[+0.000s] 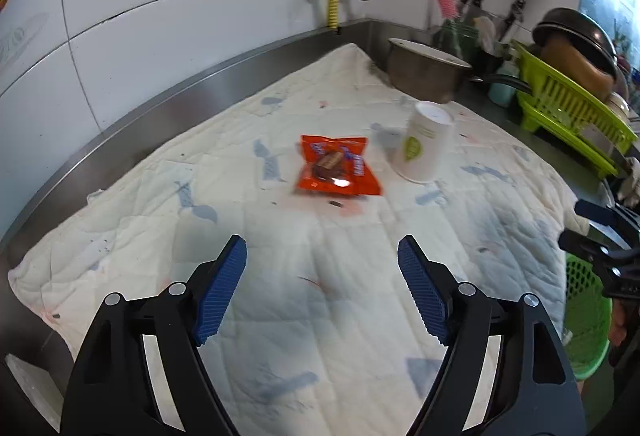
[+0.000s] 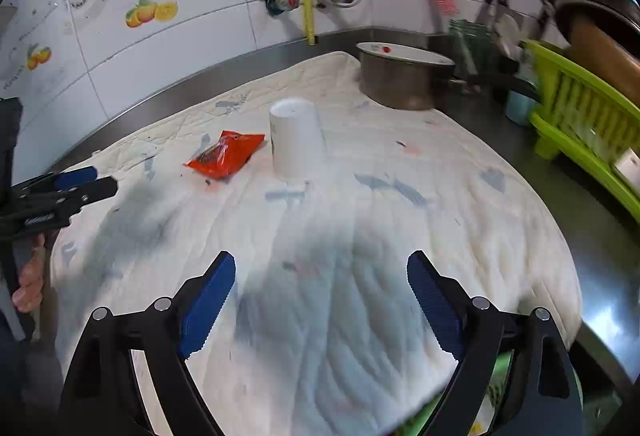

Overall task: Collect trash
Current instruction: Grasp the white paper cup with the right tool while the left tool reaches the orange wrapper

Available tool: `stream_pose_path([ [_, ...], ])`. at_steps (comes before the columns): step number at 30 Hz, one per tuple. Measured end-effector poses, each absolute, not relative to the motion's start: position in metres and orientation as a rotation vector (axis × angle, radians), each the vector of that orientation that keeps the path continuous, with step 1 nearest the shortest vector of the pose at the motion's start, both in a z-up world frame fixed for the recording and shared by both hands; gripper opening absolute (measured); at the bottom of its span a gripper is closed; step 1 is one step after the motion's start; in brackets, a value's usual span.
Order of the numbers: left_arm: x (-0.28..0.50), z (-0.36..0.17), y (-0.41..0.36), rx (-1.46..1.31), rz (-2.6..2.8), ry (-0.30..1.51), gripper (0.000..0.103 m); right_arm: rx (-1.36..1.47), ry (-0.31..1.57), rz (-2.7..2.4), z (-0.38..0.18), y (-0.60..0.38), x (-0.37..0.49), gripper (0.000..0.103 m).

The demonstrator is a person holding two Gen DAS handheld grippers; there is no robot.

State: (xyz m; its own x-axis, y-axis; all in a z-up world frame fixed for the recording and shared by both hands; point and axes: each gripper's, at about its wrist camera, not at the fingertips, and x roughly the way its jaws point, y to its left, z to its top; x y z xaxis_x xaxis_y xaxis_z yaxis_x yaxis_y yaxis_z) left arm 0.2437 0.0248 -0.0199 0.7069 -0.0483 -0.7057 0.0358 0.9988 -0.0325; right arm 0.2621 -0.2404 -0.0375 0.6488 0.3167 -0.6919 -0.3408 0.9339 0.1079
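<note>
Over the quilted cloth (image 1: 280, 316) we held both claws, left gripper (image 1: 322, 260) and right gripper (image 2: 320, 276), spread and empty, judging the approach underway, next closing on the orange wrapper (image 1: 338, 166) beside the paper cup (image 1: 426, 144).

One orange snack wrapper (image 1: 338, 166), one upturned paper cup (image 1: 425, 145), one pot (image 1: 426, 70), one green basket (image 1: 586, 320), two grippers

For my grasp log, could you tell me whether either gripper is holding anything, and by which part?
Nothing is held. The left gripper and right gripper are both open and empty above the quilted cloth, short of the orange snack packet and upturned paper cup.
</note>
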Motion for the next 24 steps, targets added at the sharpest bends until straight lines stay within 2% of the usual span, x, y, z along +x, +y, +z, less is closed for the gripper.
stream_pose_path([
  [18,0.293,-0.042,0.054,-0.040,-0.017,0.813,0.078,-0.052,0.815,0.403,-0.059,-0.166,0.391,0.085],
  [24,0.310,-0.049,0.054,-0.054,-0.025,0.830,0.082,-0.042,0.836,0.385,-0.068,-0.157,0.421,0.085],
])
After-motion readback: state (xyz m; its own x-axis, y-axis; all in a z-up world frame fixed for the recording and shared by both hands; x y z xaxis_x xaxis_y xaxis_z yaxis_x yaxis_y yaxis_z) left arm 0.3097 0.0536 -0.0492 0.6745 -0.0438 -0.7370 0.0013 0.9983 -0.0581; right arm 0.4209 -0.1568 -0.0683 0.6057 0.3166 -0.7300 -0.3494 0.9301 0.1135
